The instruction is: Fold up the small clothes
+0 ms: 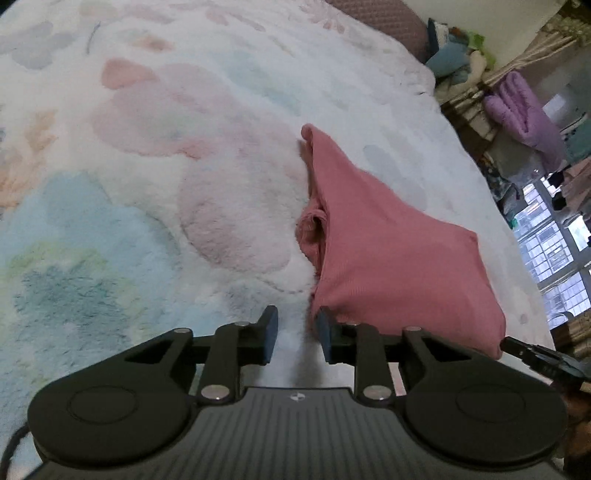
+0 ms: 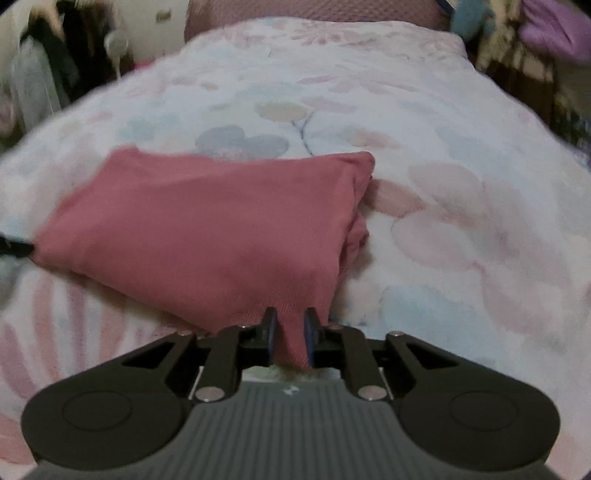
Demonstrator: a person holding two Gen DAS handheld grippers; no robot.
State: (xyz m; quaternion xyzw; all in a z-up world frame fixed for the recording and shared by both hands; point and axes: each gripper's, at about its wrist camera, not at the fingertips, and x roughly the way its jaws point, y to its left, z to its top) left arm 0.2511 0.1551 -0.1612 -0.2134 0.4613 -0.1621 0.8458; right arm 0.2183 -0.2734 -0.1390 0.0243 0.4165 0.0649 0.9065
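Note:
A small pink ribbed garment (image 1: 384, 243) lies partly folded on a fluffy pastel floral blanket (image 1: 147, 184). My left gripper (image 1: 295, 332) is open, with the garment's near corner beside its right finger and nothing between the pads. In the right wrist view the same garment (image 2: 207, 225) is lifted at its near corner, and my right gripper (image 2: 290, 332) is shut on that corner. The right gripper's tip also shows at the garment's far corner in the left wrist view (image 1: 532, 354).
The blanket (image 2: 461, 184) covers a bed with a mauve headboard (image 2: 314, 11) at the far end. The bed's right edge drops to clutter, a purple quilt (image 1: 524, 110) and a window (image 1: 554, 251). Dark clothes (image 2: 55, 55) hang at far left.

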